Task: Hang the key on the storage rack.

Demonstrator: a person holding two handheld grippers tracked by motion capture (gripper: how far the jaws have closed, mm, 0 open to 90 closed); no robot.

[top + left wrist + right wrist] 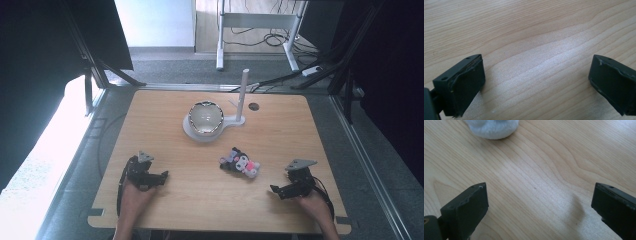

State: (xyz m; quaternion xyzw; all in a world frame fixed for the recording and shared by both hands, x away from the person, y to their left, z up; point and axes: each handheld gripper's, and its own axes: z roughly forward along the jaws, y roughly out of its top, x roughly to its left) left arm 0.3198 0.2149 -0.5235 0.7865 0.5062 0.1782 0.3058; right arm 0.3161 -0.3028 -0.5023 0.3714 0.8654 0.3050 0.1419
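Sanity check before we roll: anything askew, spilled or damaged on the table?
Nothing spilled or broken. The plush toy lies on its side near the right gripper; the bowl sits on its white stand. Left gripper open, empty.

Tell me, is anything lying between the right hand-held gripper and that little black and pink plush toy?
Nothing visible. Bare wooden table lies between the open right hand-held gripper and the small black and pink plush toy.
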